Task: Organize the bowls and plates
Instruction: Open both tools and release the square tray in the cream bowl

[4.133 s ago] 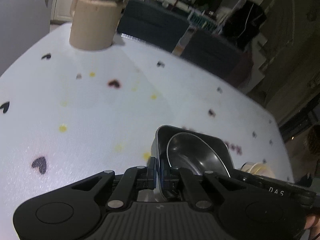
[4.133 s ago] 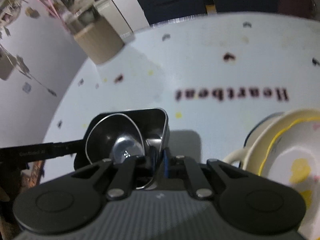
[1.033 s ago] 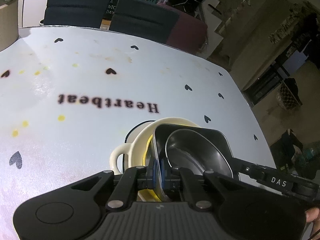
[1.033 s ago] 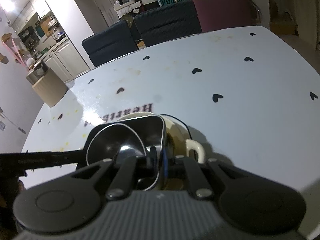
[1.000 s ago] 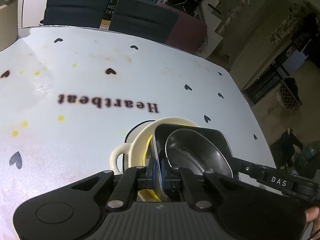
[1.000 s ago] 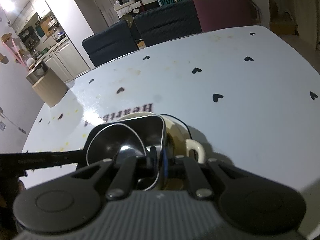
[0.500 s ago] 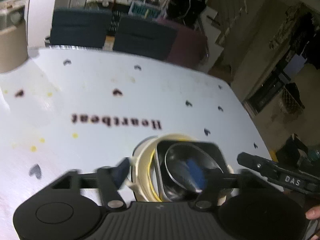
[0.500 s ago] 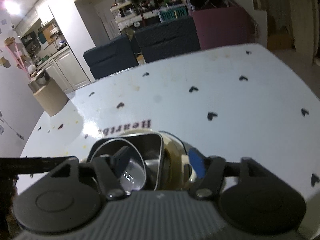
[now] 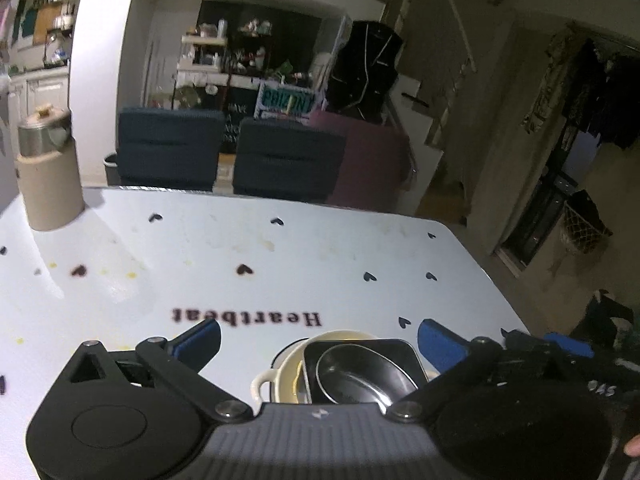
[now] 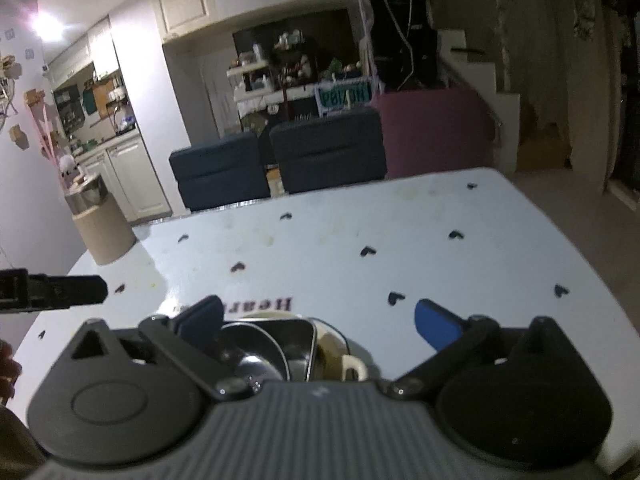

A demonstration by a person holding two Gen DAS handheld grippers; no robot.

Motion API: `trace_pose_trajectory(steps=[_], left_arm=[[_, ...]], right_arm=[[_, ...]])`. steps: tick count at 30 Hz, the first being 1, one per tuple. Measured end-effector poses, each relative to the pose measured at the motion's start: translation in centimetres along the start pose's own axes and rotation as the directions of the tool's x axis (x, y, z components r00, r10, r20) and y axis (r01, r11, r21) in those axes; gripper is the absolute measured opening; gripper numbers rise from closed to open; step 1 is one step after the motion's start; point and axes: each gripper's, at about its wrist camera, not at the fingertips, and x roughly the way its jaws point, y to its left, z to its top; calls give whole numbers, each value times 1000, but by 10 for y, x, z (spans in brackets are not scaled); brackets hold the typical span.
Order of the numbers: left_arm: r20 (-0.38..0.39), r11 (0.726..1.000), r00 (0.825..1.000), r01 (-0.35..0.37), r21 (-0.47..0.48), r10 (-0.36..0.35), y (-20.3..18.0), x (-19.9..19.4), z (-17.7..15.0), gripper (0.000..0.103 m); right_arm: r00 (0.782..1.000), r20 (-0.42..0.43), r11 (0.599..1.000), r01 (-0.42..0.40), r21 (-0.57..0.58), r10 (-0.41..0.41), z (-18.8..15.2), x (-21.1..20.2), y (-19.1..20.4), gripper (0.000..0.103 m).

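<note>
Stack: a cream bowl point(image 9: 286, 376) with a small loop handle sits on the white worktop point(image 9: 280, 264), near its near edge, just this side of the printed word "Heartbeat" point(image 9: 246, 317).
Tray: a dark metal square tray point(image 9: 394, 350) with rounded corners rests inside the cream bowl, tilted, its far rim raised above the bowl's rim.
Steel bowl: a shiny steel bowl point(image 9: 360, 376) lies in the square tray; its opening faces up and towards the cameras. It looks oval in the left wrist view, its long axis running from near right to far left, but the fisheye may account for that.
Handle: the cream bowl's handle points left in the left wrist view and shows on the right in the right wrist view point(image 10: 354, 366).
Left gripper point(image 9: 318, 340): its blue-padded fingers point(image 9: 200, 338) are spread wide, having just been opening; the stack shows between them, lower down, touched by neither pad.
Right gripper point(image 10: 318, 320): fingers point(image 10: 434, 320) spread wide too, likewise just opened, clear of the stack below, nothing pinched.
Cross views: the right gripper's dark arm enters the left wrist view at the right edge; the left gripper's arm enters the right wrist view at the left edge.
Far left of worktop: a tan canister point(image 9: 48, 184) with a metal lid stands upright, well apart from the stack.
Beyond the worktop: two dark blue chairs point(image 9: 288, 160) and a maroon seat point(image 9: 372, 168).
</note>
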Motion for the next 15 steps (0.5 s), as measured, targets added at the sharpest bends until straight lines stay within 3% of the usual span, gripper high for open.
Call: trace_pose_trajectory(steps=[8, 15], left_arm=[[82, 997, 995, -66, 41, 63, -7, -32, -23, 103], [100, 998, 994, -54, 25, 51, -7, -44, -49, 103]], right_arm=[[993, 114, 1000, 20, -20, -18, -16, -41, -2, 102], [993, 112, 999, 31, -19, -29, -33, -56, -5, 102]])
